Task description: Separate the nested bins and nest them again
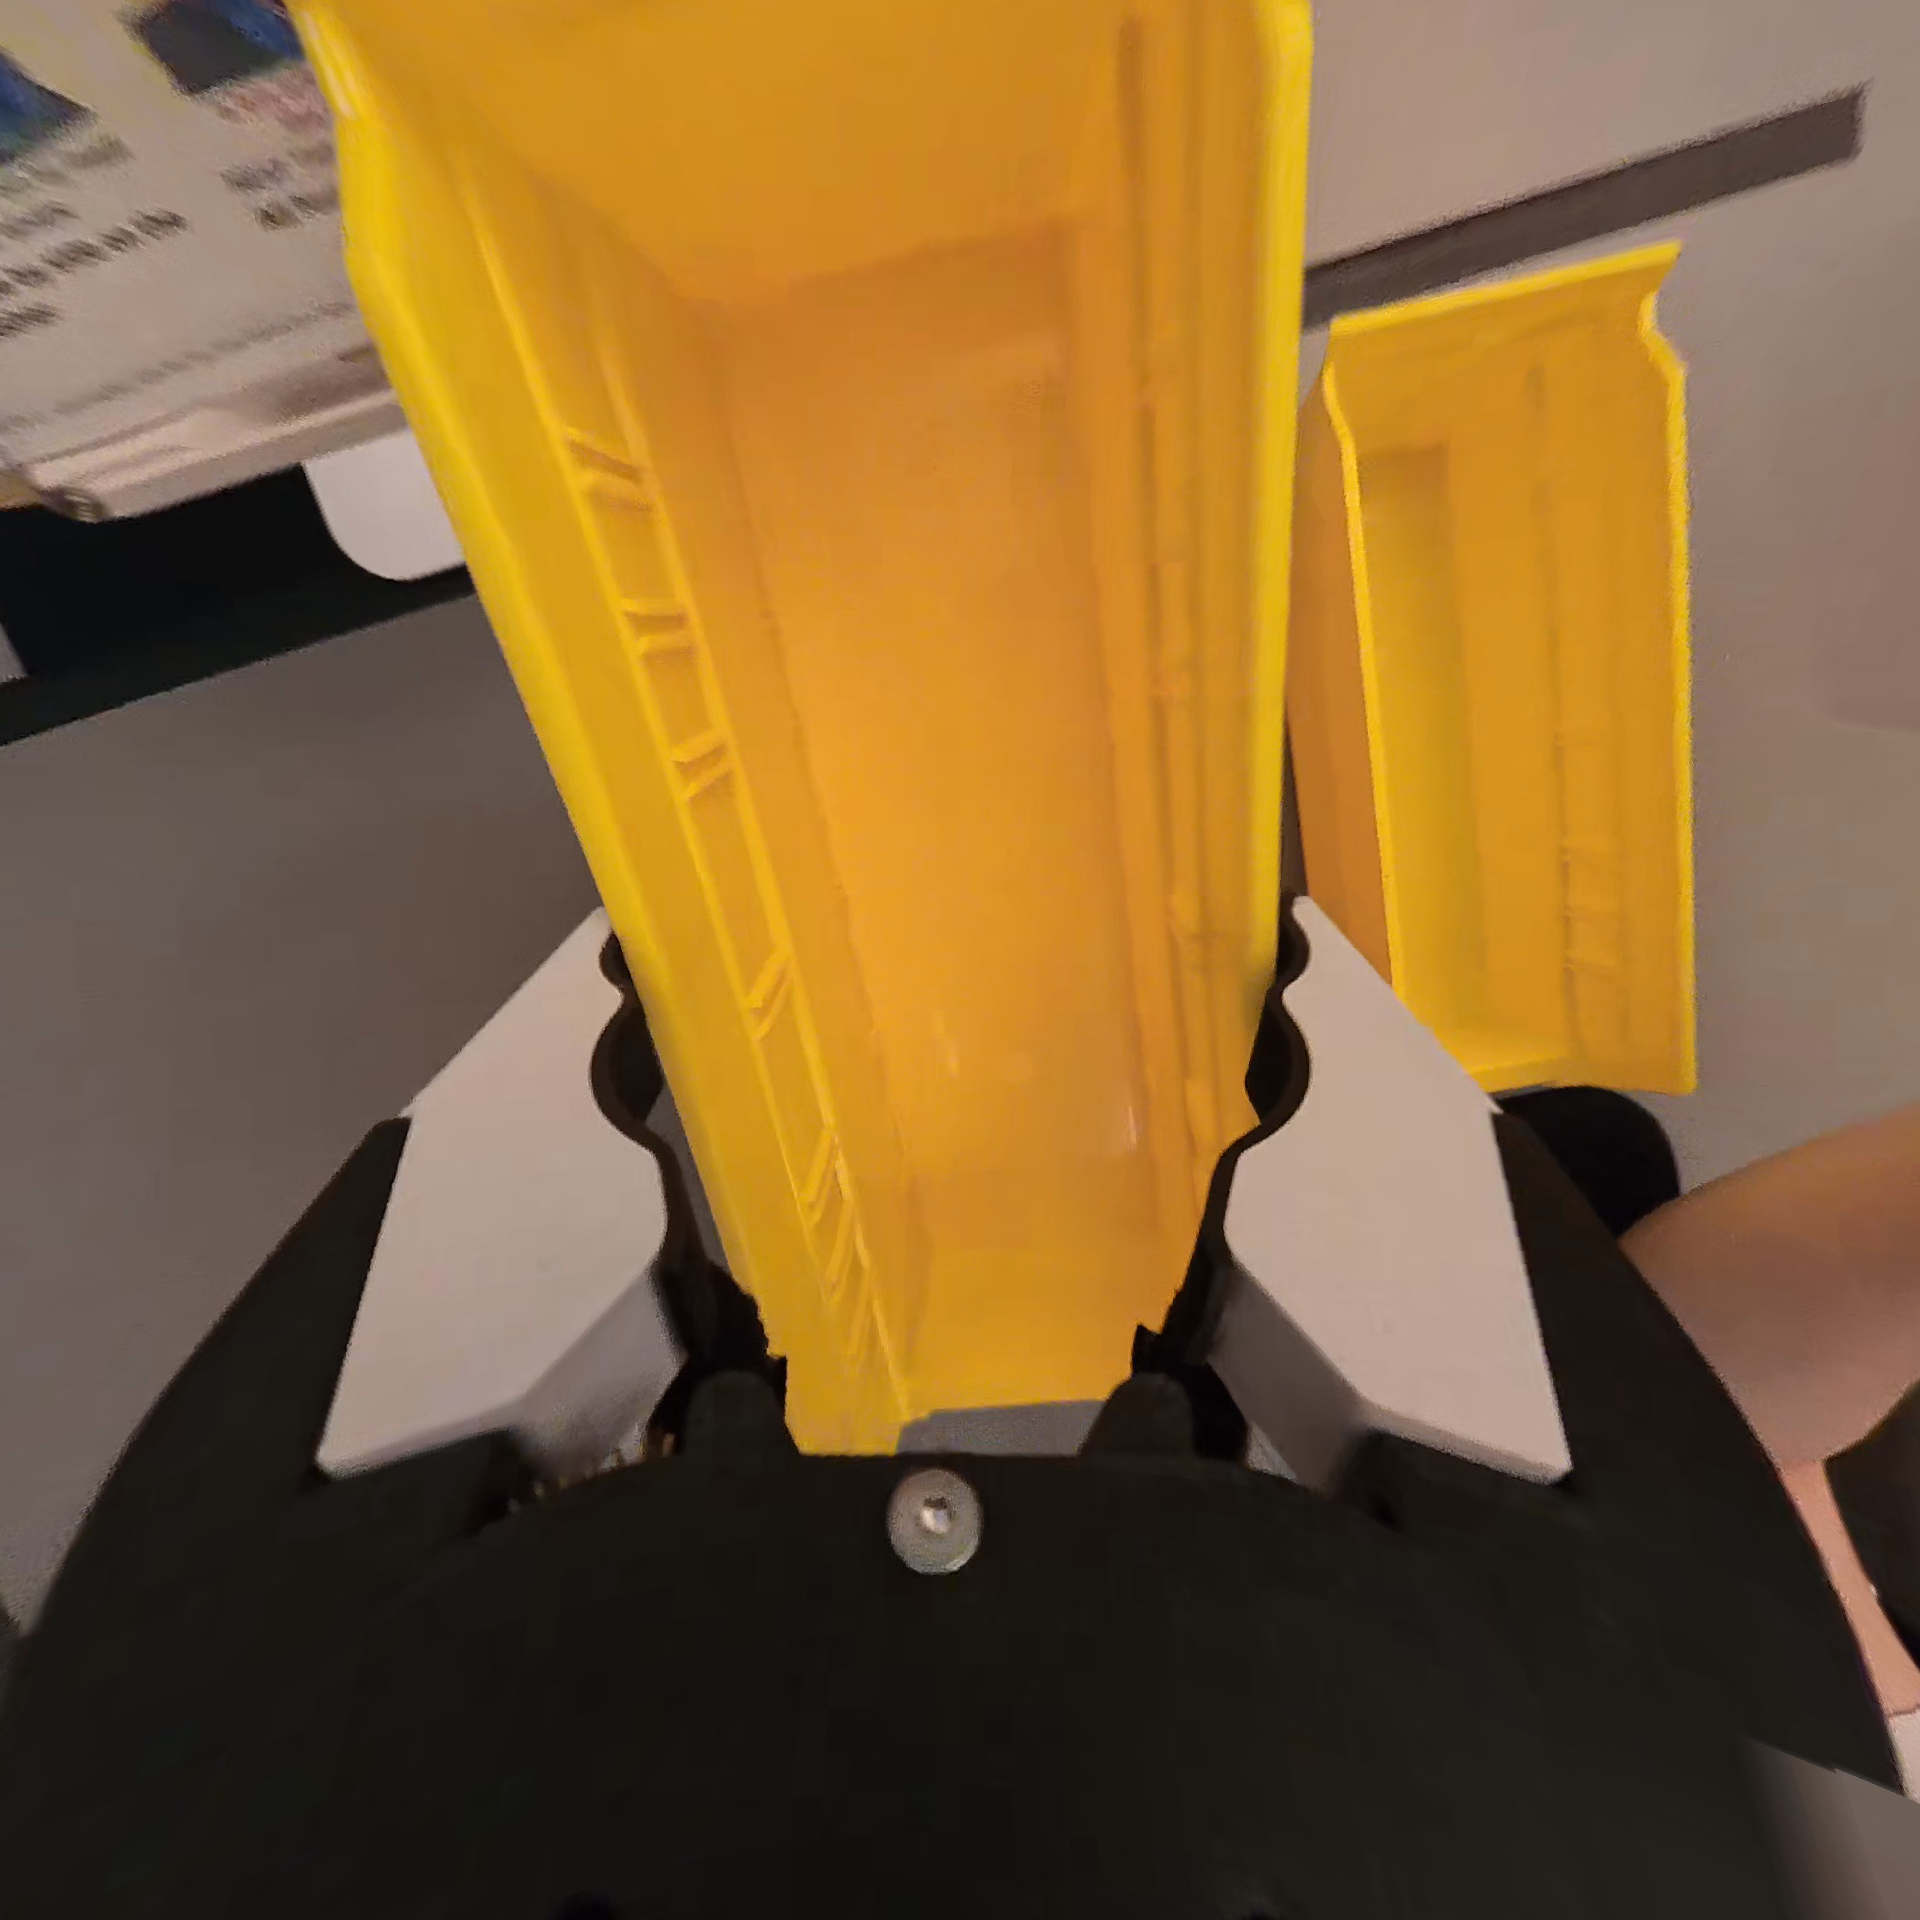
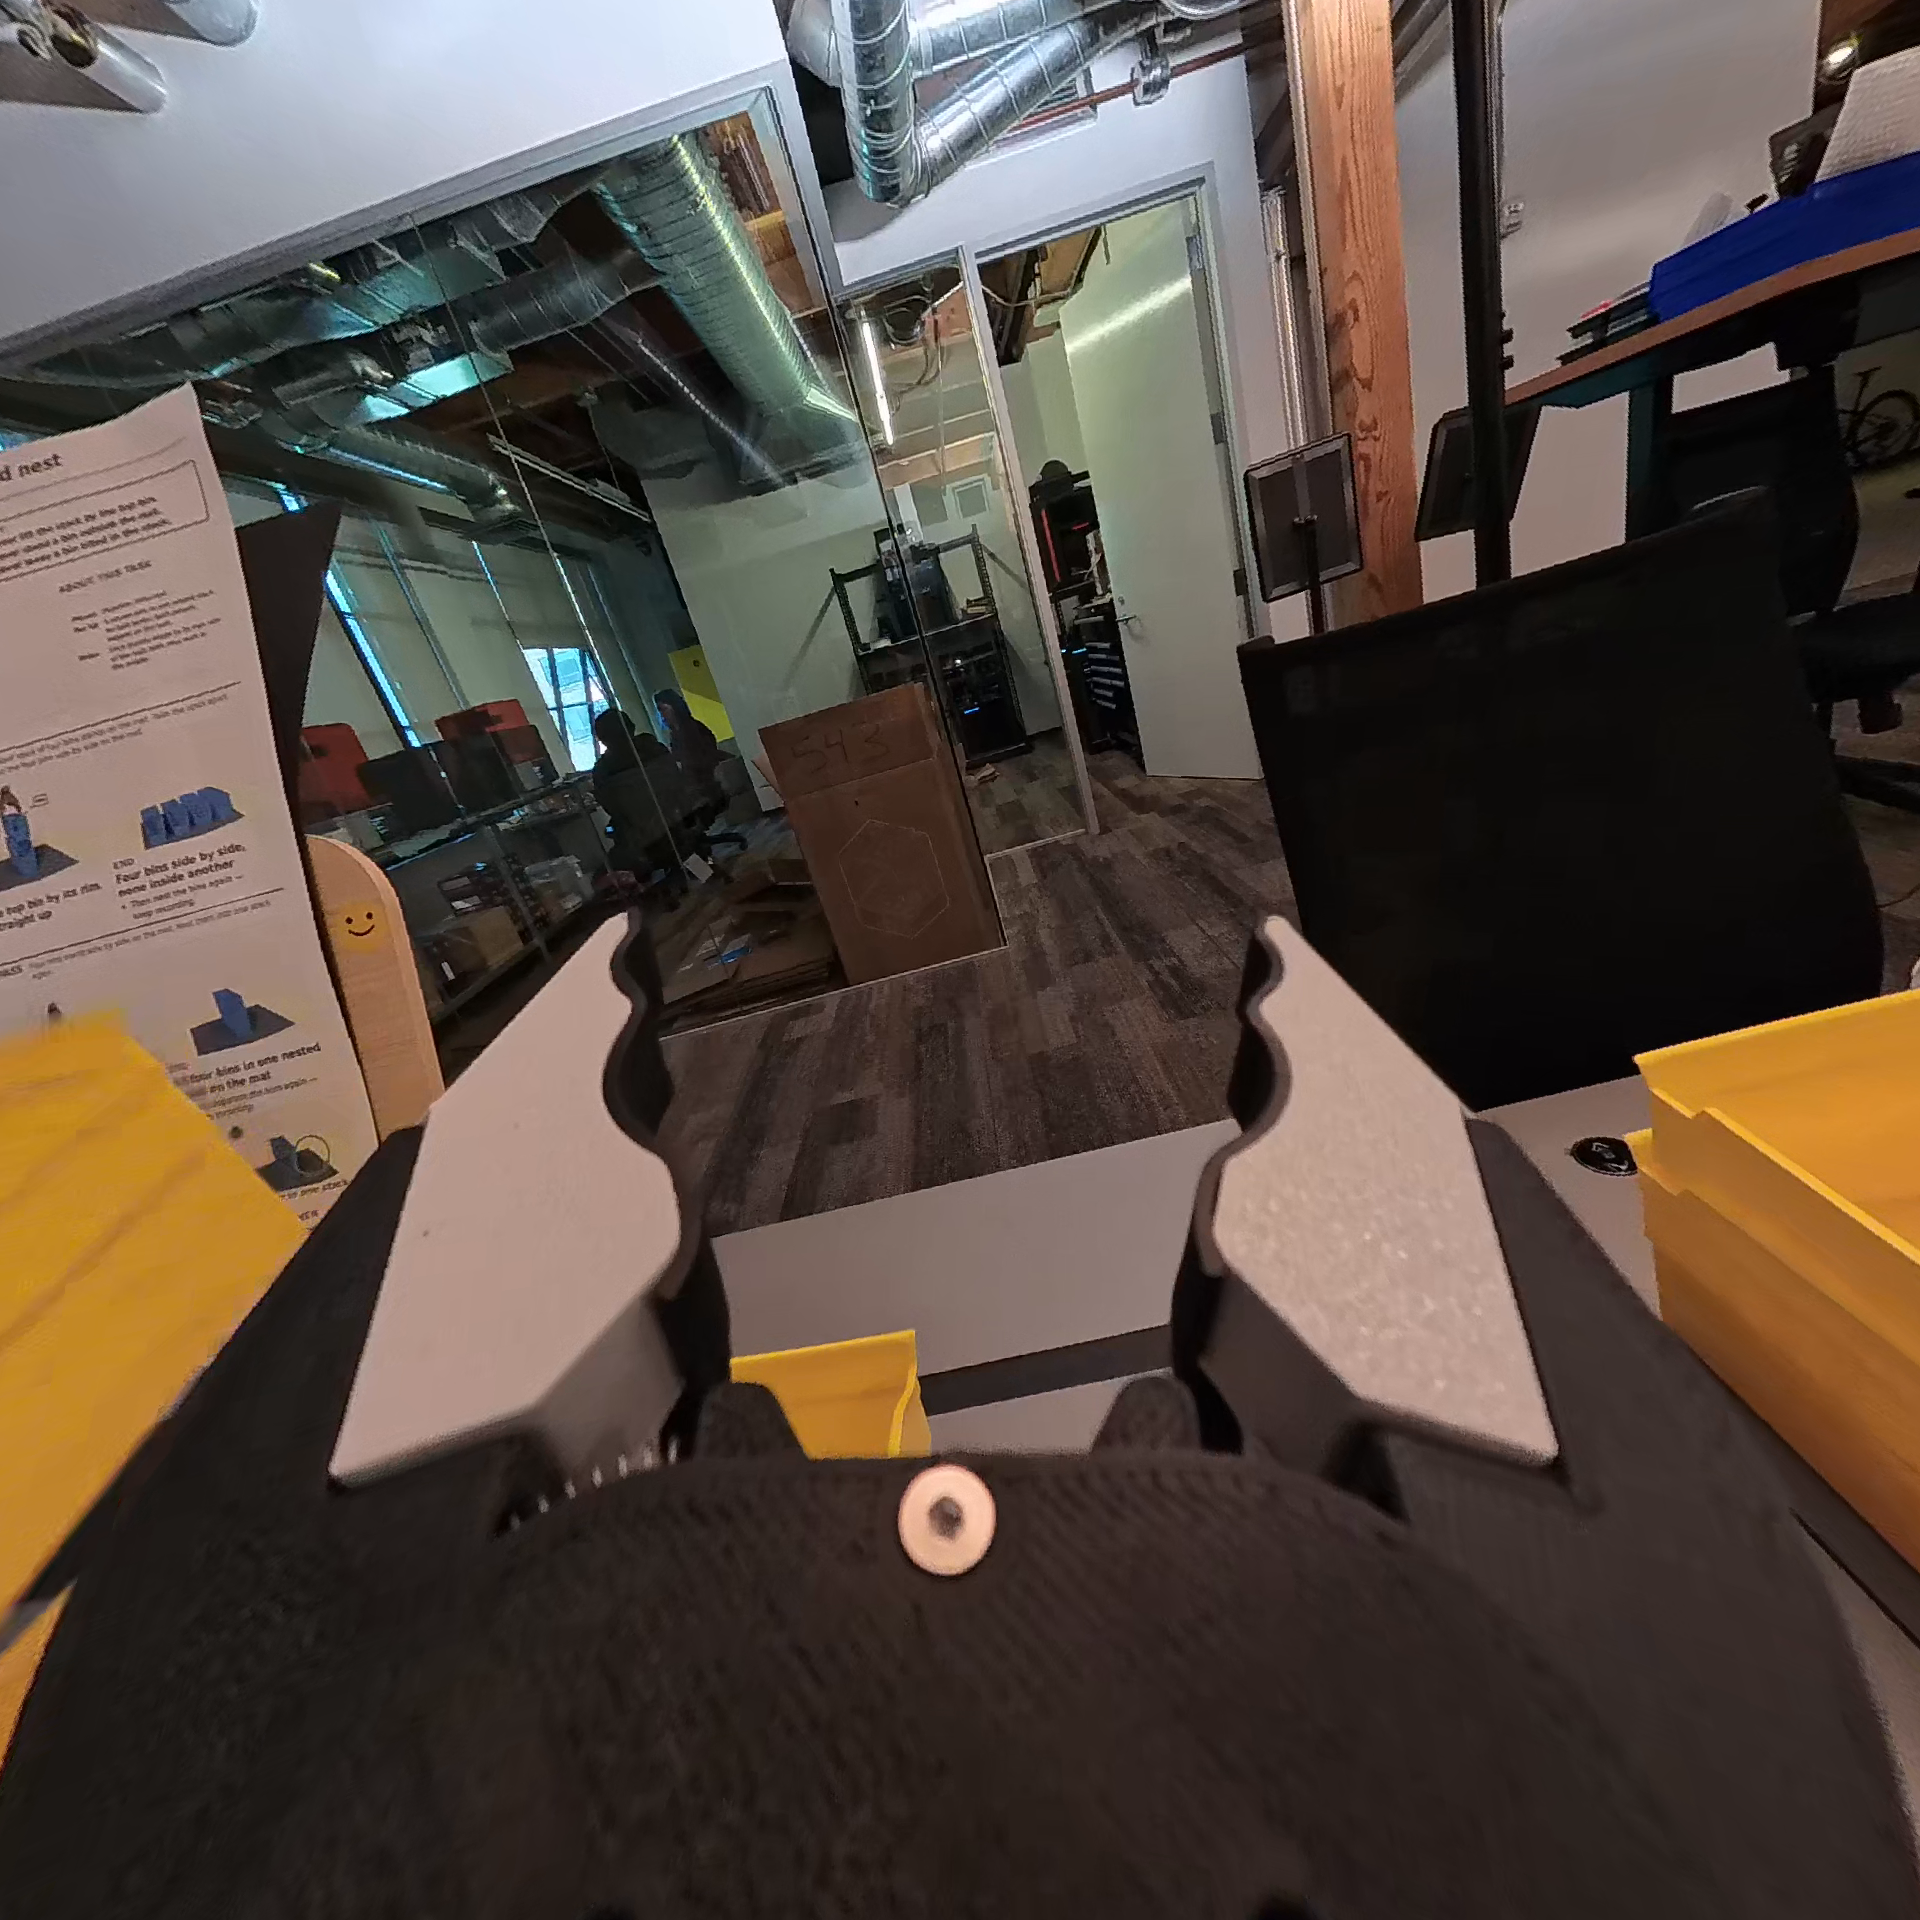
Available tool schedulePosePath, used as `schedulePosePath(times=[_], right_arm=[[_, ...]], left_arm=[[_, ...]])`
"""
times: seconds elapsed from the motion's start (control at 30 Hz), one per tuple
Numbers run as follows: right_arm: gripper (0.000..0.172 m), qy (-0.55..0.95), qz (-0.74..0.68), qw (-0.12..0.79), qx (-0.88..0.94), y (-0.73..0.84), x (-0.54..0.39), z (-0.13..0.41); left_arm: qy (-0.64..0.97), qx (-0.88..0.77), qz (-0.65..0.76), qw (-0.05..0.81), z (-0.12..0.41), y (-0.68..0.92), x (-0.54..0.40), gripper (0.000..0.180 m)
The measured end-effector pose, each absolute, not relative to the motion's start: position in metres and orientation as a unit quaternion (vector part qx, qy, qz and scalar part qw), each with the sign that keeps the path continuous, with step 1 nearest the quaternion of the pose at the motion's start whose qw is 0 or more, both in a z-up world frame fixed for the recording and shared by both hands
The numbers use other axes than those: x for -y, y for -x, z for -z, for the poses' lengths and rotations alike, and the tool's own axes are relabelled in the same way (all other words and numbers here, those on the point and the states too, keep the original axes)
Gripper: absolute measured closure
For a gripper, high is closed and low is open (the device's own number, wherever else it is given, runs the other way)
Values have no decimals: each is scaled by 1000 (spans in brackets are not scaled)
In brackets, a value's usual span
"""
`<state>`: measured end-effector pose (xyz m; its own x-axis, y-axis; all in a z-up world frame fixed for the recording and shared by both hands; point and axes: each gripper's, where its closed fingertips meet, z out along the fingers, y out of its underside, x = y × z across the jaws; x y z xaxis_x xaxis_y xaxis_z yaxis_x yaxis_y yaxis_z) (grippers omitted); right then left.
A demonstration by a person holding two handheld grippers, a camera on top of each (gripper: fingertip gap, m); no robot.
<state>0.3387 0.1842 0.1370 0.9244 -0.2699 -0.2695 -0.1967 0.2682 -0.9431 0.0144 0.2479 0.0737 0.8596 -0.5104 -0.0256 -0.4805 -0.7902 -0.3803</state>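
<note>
Left gripper [image 1: 951,997] clamps yellow bin [image 1: 935,675] above grey table [image 1: 260,883]

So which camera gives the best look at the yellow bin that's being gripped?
The left wrist view. The yellow bin fills the frame, clamped between the left gripper's fingers, its open inside facing the camera. The right wrist view shows only a blurred yellow patch at its left edge, probably that bin.

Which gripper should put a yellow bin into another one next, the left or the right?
Probably the left. The left gripper already has a yellow bin clamped between its fingers, with a second bin close beside it. The right gripper is open and holds nothing.
</note>
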Motion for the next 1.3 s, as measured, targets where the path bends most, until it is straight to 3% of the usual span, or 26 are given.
schedulePosePath(times=[0.17, 0.27, 0.43, 0.67, 1.0, 1.3], right_arm=[[61, 606, 20, 772, -191, -337, -185, -137], [61, 609, 18, 770, -188, -334, -186, -136], [61, 613, 15, 767, -187, -333, -188, -135], [61, 614, 40, 770, -171, -321, -192, -137], [61, 585, 139, 784, -154, -304, -183, -154], [61, 599, 118, 776, -159, -309, -190, -145]], left_arm=[[931, -252, 48, 261, -113, 34, -255, 63], [924, -252, 21, 286, -109, 76, -258, 63], [932, -228, 23, 281, -54, 133, -260, 64], [959, -192, 58, 199, 49, 171, -255, 64], [945, -248, 0, 214, 77, 163, -275, 62], [951, -225, 27, 209, 95, 156, -281, 56]])
